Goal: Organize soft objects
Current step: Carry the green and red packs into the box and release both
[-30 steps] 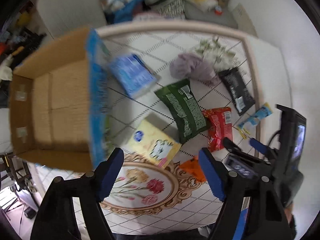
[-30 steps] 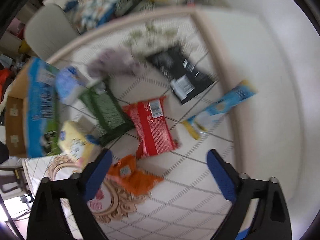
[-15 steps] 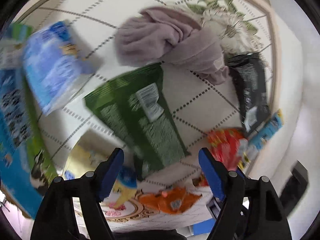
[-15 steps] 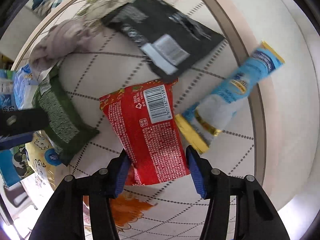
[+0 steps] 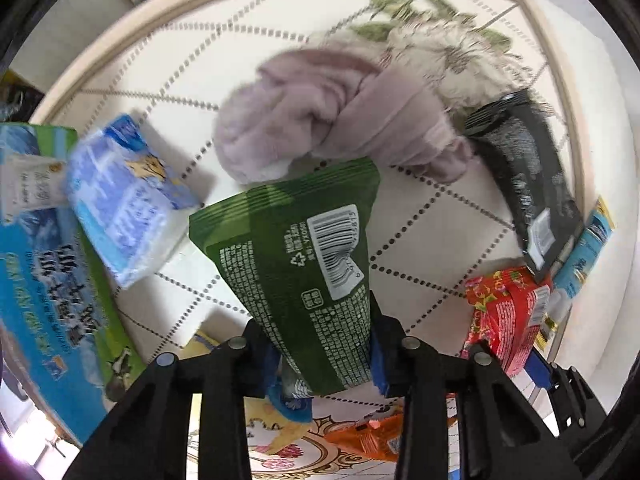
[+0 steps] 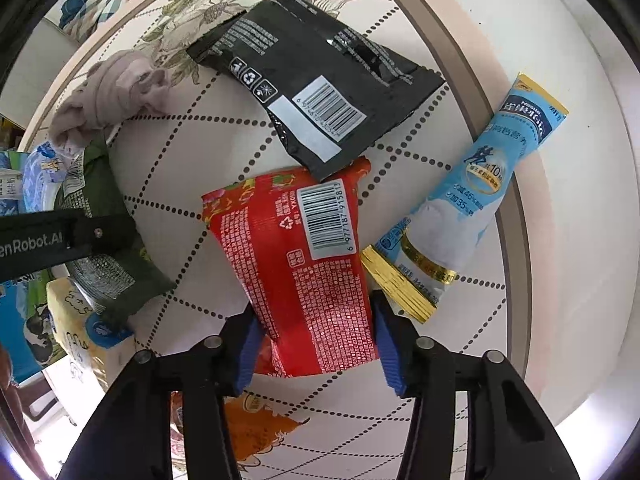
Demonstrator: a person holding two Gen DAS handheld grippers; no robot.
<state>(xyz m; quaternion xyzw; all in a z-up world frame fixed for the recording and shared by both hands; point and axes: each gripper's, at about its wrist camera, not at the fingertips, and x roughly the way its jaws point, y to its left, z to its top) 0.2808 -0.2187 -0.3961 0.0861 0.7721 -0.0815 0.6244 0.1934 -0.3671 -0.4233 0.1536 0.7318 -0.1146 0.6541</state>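
My left gripper (image 5: 322, 354) is shut on the near end of a green snack bag (image 5: 304, 256), which tilts up off the table. My right gripper (image 6: 316, 348) is shut on the near end of a red snack bag (image 6: 308, 256). A crumpled mauve cloth (image 5: 320, 120) lies just beyond the green bag and shows at the far left in the right wrist view (image 6: 116, 92). A black bag (image 6: 316, 88) overlaps the red bag's far end. A light blue sachet (image 6: 472, 196) lies right of the red bag.
A blue tissue pack (image 5: 124, 200) and a blue-green carton box (image 5: 44, 280) lie at the left. A yellow pack (image 6: 80, 328) and an orange packet (image 6: 252, 424) lie near my grippers. The round table's rim (image 6: 516, 200) curves close on the right.
Both grippers moved down toward the table and their jaws closed: the left onto the green bag, which now lifts, and the right onto the red bag.
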